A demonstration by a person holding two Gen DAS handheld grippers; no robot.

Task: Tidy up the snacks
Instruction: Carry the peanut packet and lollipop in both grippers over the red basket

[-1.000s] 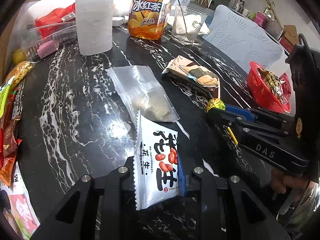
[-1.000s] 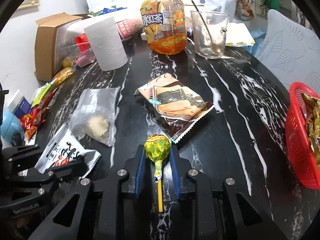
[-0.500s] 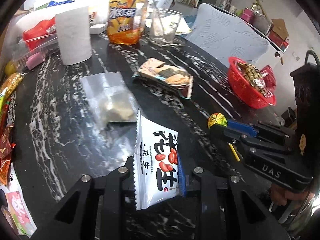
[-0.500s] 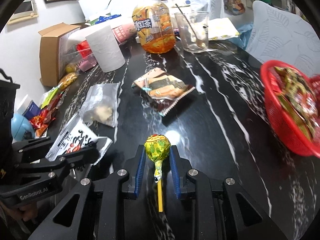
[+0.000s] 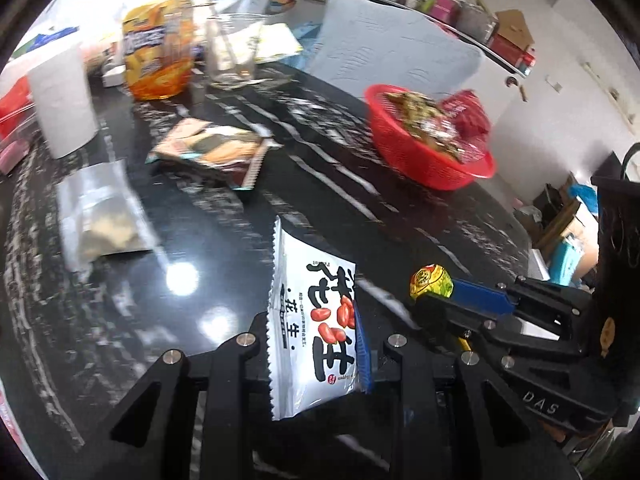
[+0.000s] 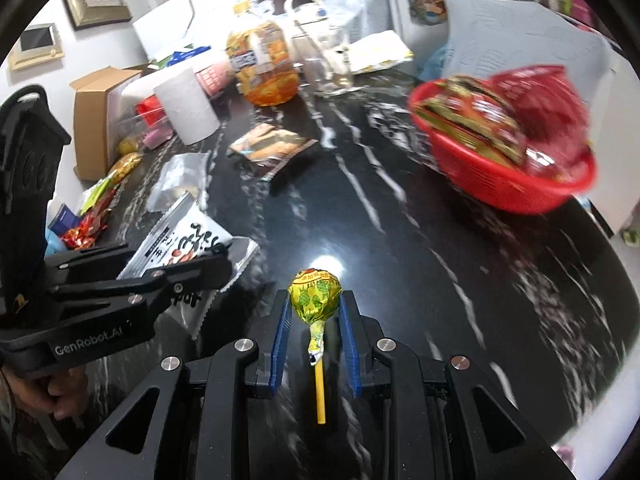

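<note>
My left gripper point(image 5: 316, 344) is shut on a white peanut packet point(image 5: 316, 320) with black characters, held upright above the black marble table point(image 5: 120, 300). My right gripper point(image 6: 316, 320) is shut on a lollipop point(image 6: 315, 292) in a yellow-green wrapper, its yellow stick pointing back between the blue pads point(image 6: 280, 332). Each gripper shows in the other's view: the right gripper point(image 5: 436, 292) with the lollipop point(image 5: 431, 282) at lower right, the left gripper point(image 6: 216, 268) with the packet point(image 6: 188, 240) at left. A red basket point(image 6: 504, 184) point(image 5: 416, 160) filled with snacks stands ahead to the right.
On the table lie a seaweed snack pack point(image 5: 212, 152), a clear plastic bag point(image 5: 100, 216), a paper roll point(image 5: 60, 104), an orange drink bottle point(image 5: 156, 52) and a glass point(image 5: 232, 52). More snack wrappers point(image 6: 96, 208) and a cardboard box point(image 6: 96, 120) sit at the left edge. A pale chair point(image 5: 392, 48) stands behind.
Both grippers have swung right across the table with their snacks still held. The red basket now appears larger and closer in both views; the bottle and paper roll have drifted left.
</note>
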